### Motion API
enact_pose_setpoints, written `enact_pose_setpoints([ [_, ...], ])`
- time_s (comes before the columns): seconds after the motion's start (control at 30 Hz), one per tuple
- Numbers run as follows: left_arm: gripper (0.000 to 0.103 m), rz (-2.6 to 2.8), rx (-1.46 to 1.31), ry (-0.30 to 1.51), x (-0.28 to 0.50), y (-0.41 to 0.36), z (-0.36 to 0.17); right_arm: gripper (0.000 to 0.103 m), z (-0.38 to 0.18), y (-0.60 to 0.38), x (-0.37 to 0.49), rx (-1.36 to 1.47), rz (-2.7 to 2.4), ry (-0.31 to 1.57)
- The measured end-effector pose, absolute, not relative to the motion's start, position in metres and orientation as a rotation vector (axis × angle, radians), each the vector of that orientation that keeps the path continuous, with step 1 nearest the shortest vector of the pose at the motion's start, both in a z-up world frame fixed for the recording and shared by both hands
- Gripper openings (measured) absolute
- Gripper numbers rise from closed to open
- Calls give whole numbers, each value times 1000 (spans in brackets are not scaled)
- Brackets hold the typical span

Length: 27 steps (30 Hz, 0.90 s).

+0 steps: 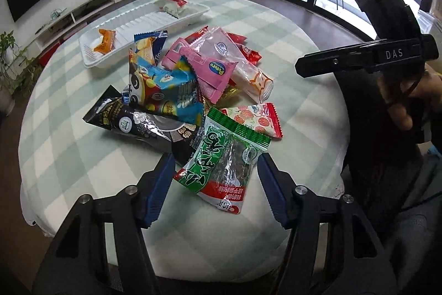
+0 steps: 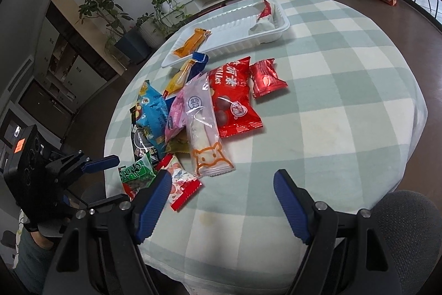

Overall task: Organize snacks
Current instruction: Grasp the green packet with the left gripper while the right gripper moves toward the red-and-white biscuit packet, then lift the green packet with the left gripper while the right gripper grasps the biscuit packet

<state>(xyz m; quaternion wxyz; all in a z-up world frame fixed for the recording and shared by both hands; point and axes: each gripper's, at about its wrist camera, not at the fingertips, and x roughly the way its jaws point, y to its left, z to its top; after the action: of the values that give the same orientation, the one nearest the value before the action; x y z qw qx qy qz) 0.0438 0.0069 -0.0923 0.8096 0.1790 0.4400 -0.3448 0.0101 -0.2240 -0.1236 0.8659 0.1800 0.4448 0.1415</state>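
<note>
left wrist view shows the left gripper (image 1: 215,173) with its blue pads spread wide, one on either side of a green seaweed packet (image 1: 221,165) that lies at the near edge of the round table (image 1: 69,156); whether the pads touch the packet is hard to tell through the fisheye. the packet rests on the near end of a heap of snacks (image 1: 179,85) in the middle of the checked cloth: a black bag (image 1: 132,120), a blue bag (image 1: 171,93), a pink packet (image 1: 204,68) and a clear wrapped roll (image 1: 243,68). a white tray (image 1: 143,24) sits at the far edge, holding an orange packet (image 1: 104,42) at one end and a white-and-red packet (image 1: 172,6) at the other. in the right wrist view the right gripper (image 2: 221,184) hangs with its pads apart over bare cloth near the table's near edge, holding nothing, beside a red bag (image 2: 234,98).
</note>
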Motion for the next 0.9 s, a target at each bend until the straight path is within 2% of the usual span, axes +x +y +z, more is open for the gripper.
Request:
enact_pose_setpoints([
  [0.17, 59, -767, 354, 1048, 59, 5, -106, 79, -124, -220, 13, 362, 307, 938],
  [0.27, 49, -789, 310, 1073, 64, 7, -106, 78, -127, -217, 13, 357, 312, 949],
  [0.4, 26, -781, 272, 1116, 71, 10, -109, 77, -129, -214, 13, 347, 320, 963],
  [0.9, 27, -823, 378, 1210, 60, -6, -120, 75, -129, -189, 11, 259, 394, 999],
])
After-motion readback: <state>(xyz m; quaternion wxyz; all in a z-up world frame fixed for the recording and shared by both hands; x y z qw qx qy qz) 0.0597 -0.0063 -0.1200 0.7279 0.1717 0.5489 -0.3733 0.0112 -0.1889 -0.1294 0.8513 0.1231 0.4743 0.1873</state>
